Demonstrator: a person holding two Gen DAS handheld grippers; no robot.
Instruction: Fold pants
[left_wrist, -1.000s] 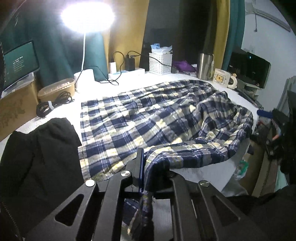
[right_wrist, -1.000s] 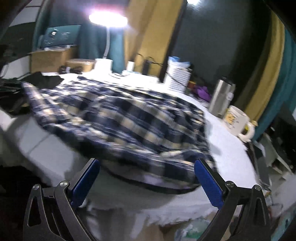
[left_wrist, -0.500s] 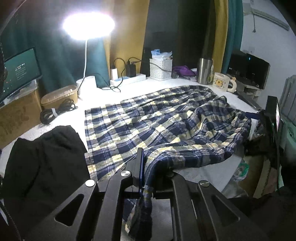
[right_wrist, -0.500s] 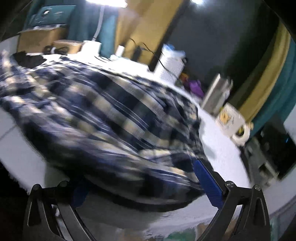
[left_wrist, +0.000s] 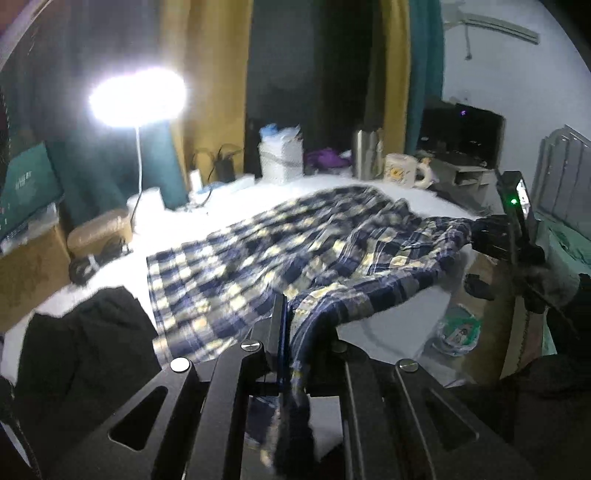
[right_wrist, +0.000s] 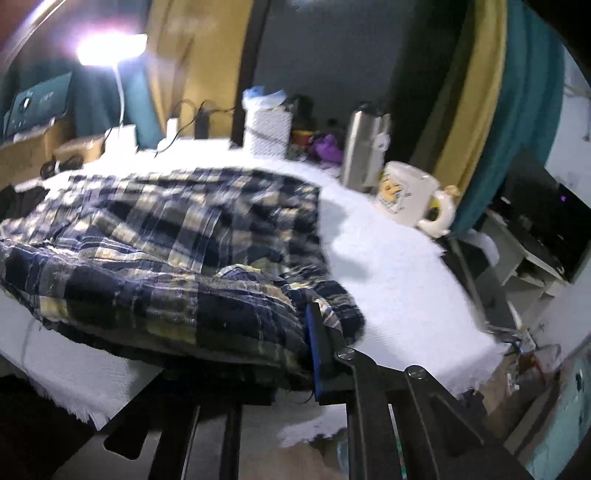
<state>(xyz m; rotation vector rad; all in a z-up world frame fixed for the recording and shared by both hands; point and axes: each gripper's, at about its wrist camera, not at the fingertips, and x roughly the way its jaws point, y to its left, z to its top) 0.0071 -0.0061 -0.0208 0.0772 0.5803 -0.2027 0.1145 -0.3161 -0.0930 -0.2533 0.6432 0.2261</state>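
Note:
Blue, white and yellow plaid pants (left_wrist: 280, 251) lie spread on a white-covered table (left_wrist: 388, 332). My left gripper (left_wrist: 295, 332) is shut on a bunched edge of the pants at the near side, and cloth hangs down between its fingers. In the right wrist view the pants (right_wrist: 159, 251) bulge over the table's front edge. My right gripper (right_wrist: 295, 332) is shut on the near right corner of the pants; only its right blue pad (right_wrist: 314, 343) shows, the other is hidden under cloth. The right gripper also shows in the left wrist view (left_wrist: 506, 240) at the pants' far right end.
A black garment (left_wrist: 85, 343) lies at the table's near left. A lit lamp (left_wrist: 136, 96), white basket (left_wrist: 280, 158), steel flask (right_wrist: 365, 147) and mug (right_wrist: 410, 199) stand along the back. A cardboard box (left_wrist: 29, 269) and coiled cable (left_wrist: 88, 262) are at the left.
My right gripper went from open in front of the table to shut on the pants' right corner. My left gripper kept its hold and lifted the cloth slightly.

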